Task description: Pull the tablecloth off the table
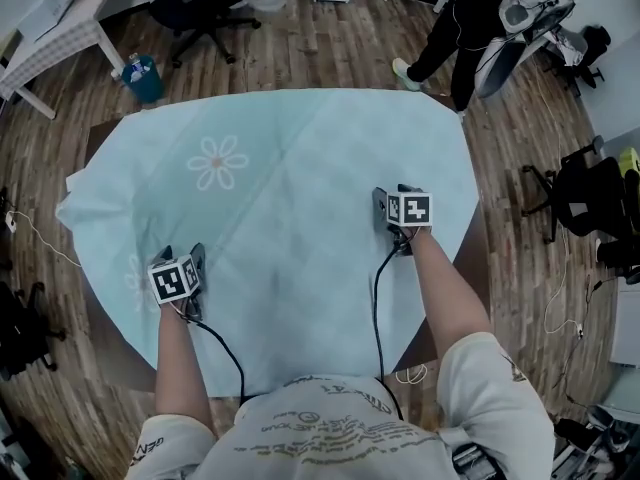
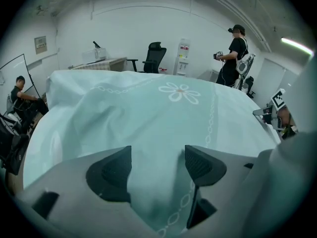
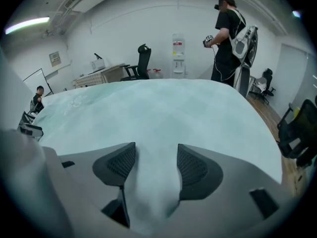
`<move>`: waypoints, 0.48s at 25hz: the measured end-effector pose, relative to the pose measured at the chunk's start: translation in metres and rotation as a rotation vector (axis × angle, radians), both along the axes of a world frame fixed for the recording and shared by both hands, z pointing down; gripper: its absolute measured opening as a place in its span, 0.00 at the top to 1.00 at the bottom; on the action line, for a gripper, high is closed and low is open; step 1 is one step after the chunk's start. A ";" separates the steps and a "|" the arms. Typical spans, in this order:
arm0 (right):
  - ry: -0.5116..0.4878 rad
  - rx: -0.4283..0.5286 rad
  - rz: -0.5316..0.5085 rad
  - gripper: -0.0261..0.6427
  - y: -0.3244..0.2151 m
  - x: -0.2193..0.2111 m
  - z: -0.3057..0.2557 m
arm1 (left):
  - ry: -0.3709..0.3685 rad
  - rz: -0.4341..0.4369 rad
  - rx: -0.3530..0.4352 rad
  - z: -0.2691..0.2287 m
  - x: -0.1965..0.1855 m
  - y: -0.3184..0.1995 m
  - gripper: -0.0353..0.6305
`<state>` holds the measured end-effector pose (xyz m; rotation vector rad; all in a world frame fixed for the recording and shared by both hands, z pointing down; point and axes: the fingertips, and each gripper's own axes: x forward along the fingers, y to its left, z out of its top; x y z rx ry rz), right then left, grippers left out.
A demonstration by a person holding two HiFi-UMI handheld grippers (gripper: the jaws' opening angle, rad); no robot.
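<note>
A pale turquoise tablecloth (image 1: pixel 300 178) with a white flower print (image 1: pixel 217 161) lies spread over the dark table (image 1: pixel 478 268), hanging over its edges. My left gripper (image 1: pixel 182 256) rests on the cloth near the front left. Its jaws stand wide, and a raised fold of the tablecloth (image 2: pixel 158 133) lies between the pads of the left gripper (image 2: pixel 158 165). My right gripper (image 1: pixel 392 192) sits on the cloth at the right, also spread wide. A soft ridge of the tablecloth (image 3: pixel 163 108) rises between the jaws of the right gripper (image 3: pixel 156 165).
A person (image 1: pixel 470 18) stands beyond the table's far right corner. An office chair (image 1: pixel 200 8), a blue bin (image 1: pixel 143 78) and a white desk (image 1: pixel 50 28) stand at the far left. More chairs (image 1: pixel 580 193) are at the right. Cables trail on the wooden floor.
</note>
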<state>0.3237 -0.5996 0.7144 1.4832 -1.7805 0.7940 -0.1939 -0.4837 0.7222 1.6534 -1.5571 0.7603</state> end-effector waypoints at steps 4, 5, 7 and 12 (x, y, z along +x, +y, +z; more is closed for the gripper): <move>0.008 -0.053 -0.004 0.56 -0.002 -0.004 0.000 | 0.001 0.024 -0.005 0.003 -0.001 -0.002 0.44; 0.009 -0.060 -0.004 0.57 -0.002 -0.004 0.000 | 0.003 0.032 -0.009 0.003 0.000 -0.003 0.46; 0.006 -0.069 0.011 0.62 0.000 -0.006 0.000 | 0.009 0.052 -0.016 0.002 0.007 -0.004 0.53; 0.042 -0.078 0.049 0.93 0.004 -0.027 0.000 | 0.009 0.075 -0.027 0.000 0.031 -0.007 0.92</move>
